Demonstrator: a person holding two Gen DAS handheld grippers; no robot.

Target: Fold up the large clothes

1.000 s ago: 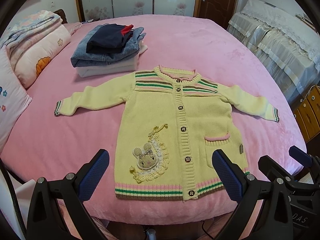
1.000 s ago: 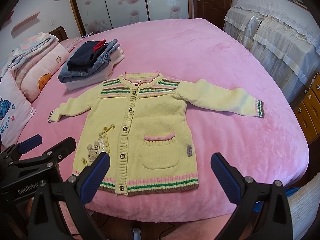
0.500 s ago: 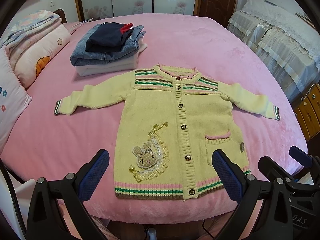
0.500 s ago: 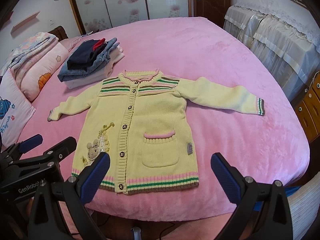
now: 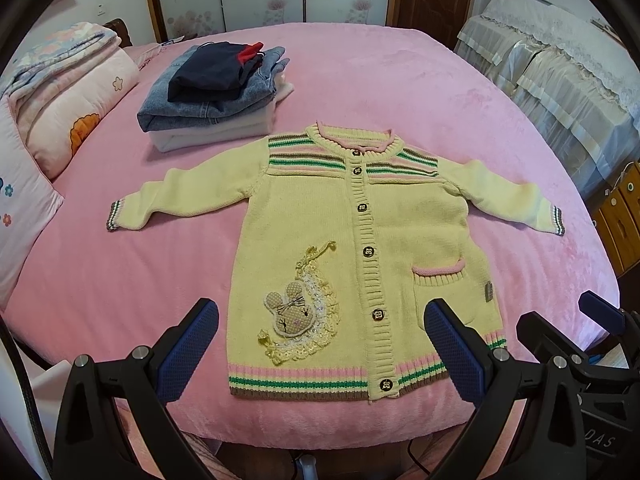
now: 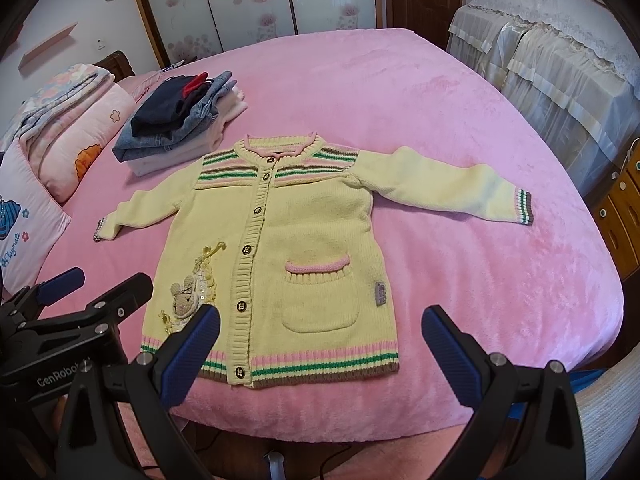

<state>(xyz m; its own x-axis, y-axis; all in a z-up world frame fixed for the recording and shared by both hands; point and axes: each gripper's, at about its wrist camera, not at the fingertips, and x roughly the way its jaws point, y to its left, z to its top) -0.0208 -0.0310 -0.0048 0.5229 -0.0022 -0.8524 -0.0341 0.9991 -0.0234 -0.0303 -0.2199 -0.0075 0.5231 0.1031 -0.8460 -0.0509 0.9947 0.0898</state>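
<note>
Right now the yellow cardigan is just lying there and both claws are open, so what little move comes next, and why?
Probably the left gripper reaches for the left sleeve to fold it inward. The cardigan lies flat, buttoned and unfolded on the pink bed, sleeves spread, and both the left and the right gripper hover open, holding nothing.

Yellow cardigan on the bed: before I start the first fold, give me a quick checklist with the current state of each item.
1. Yellow cardigan lies flat, front up, buttoned: ok.
2. Both sleeves spread out to the sides, left sleeve and right sleeve: ok.
3. Left hand-held gripper open and empty: ok.
4. Right hand-held gripper open and empty: ok.
5. Folded clothes stack sits apart from the cardigan, beyond its left shoulder: ok.
6. Hem lies near the bed edge, fully supported: ok.
</note>
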